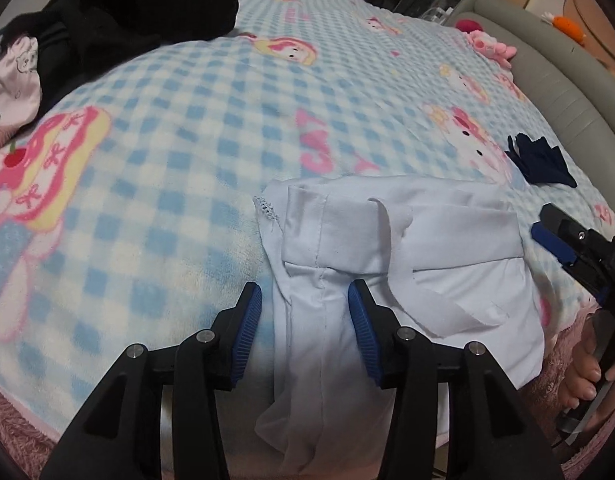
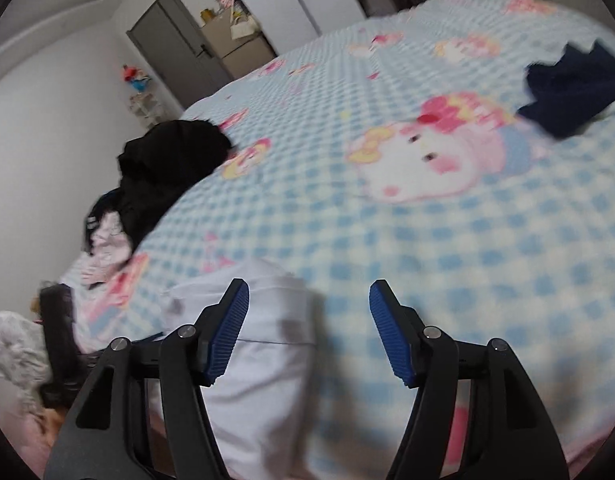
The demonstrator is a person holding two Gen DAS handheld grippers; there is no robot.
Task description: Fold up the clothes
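Note:
A white garment (image 1: 407,248) lies partly folded near the front edge of the bed, its lower part hanging over the edge. My left gripper (image 1: 305,300) is open, its blue pads on either side of the garment's left strip, above the cloth. In the right wrist view the same white garment (image 2: 263,344) sits low and left; my right gripper (image 2: 309,300) is open, its left pad over the cloth and its right pad over the blanket. The right gripper (image 1: 555,236) also shows at the right edge of the left wrist view, held by a hand (image 1: 591,376).
A blue checked blanket (image 1: 235,120) with cartoon cats covers the bed. A heap of black clothes (image 1: 139,12) lies at the far left, a small navy garment (image 1: 541,160) at the right. Pink plush toys (image 1: 491,46) sit by the grey headboard (image 1: 563,92).

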